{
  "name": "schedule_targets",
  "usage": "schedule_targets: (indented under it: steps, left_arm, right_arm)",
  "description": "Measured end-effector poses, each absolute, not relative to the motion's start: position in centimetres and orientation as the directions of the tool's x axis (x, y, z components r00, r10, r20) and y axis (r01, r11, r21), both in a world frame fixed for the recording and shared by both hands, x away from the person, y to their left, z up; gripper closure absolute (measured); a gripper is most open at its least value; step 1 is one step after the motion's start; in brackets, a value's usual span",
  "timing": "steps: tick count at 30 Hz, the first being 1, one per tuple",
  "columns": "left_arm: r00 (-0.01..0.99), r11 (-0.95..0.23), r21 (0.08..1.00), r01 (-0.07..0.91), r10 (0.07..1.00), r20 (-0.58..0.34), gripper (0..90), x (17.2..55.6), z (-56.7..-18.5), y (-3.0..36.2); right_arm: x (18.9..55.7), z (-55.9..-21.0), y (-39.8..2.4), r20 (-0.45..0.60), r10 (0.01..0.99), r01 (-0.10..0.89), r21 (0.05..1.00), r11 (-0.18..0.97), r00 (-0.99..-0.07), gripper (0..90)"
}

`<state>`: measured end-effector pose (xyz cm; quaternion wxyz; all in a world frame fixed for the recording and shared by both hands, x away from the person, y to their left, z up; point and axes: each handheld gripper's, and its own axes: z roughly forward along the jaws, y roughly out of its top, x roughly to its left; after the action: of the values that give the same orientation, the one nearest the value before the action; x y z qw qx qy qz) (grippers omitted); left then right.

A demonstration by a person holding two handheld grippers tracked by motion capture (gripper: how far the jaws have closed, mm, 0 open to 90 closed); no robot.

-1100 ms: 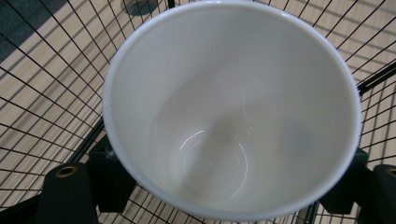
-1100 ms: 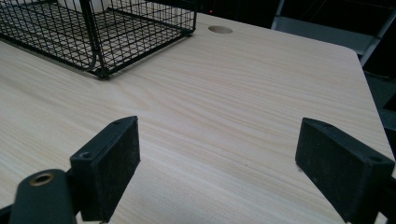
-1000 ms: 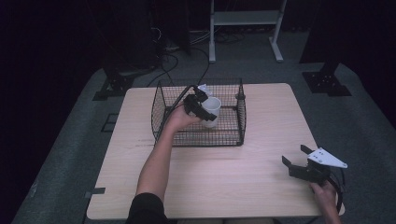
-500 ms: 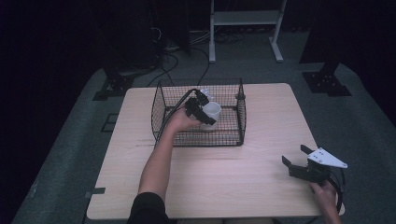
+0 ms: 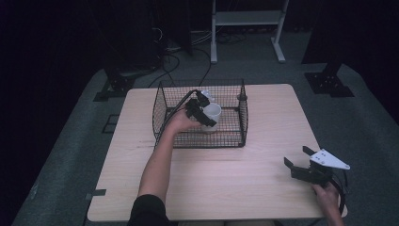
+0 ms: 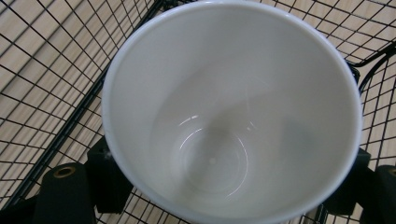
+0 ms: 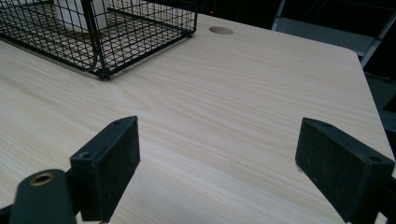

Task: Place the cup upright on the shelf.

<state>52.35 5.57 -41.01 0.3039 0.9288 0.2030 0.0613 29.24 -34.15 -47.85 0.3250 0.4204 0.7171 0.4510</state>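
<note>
Tabletop (image 5: pixel 263 197): light wood, with the black wire basket (image 5: pixel 165 109) sitting at its far edge, a little left of centre. My left gripper (image 5: pixel 203 114) is reached down into the basket, jaws pinching the white mug (image 5: pixel 212 113), one pad either side of its wall. They've just been opening a touch, but the mug is between them and the pads look to be on it.

Change from a second ago: the mug has come down from above the basket's rim into its middle, near the mesh floor. My read: placement is nearly done, release is next.

Right gripper (image 5: pixel 300 161) idles near the tabletop's near-right corner, jaws spread wide with nothing between.

Left gripper view looks straight into the mug (image 6: pixel 224 121): empty, glossy, mesh under it. The high view can't show that.

Right gripper view gives the basket's (image 7: pixel 100 32) corner and a round hole (image 7: pixel 221 30) in the tabletop.
</note>
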Motion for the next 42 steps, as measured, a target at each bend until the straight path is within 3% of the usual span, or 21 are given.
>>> schedule_targets:
  steps: [6,17,42]
  left_arm:
    - [0.907,-0.724,0.6,0.341,0.421,-0.006,18.8,52.2,-40.7,5.9]
    - [0.896,-0.688,0.646,0.33,0.443,0.013,7.2,51.3,-38.9,6.6]
    - [0.902,-0.671,0.684,0.287,0.43,0.044,7.0,48.9,-36.3,7.7]
  right_arm:
    - [29.2,-47.9,-34.1,-0.089,0.896,0.309,0.92,0.241,-0.436,13.1]
    - [29.3,-47.9,-34.1,-0.091,0.895,0.31,0.919,0.244,-0.436,13.1]
    - [29.3,-47.9,-34.1,-0.089,0.895,0.312,0.918,0.243,-0.436,13.1]
